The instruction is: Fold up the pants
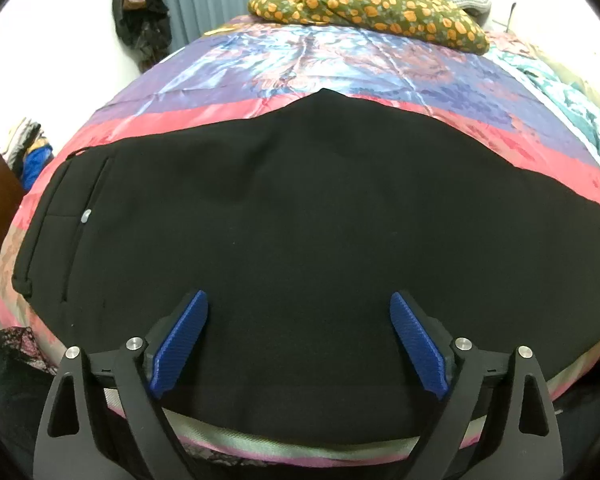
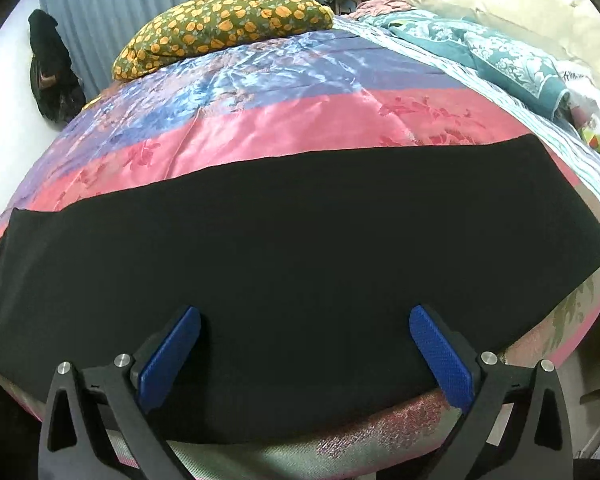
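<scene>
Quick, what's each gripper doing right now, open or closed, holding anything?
Left gripper: open, nothing held, above the black pants.
Right gripper: open, nothing held, above the pants.

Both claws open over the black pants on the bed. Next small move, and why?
Probably lower the left claw onto the waistband end and the right claw onto the leg end, then pinch. The black pants lie flat, lengthwise across the quilt, seemingly already folded leg on leg, and neither open claw grips cloth, so a crosswise fold looks due.
</scene>
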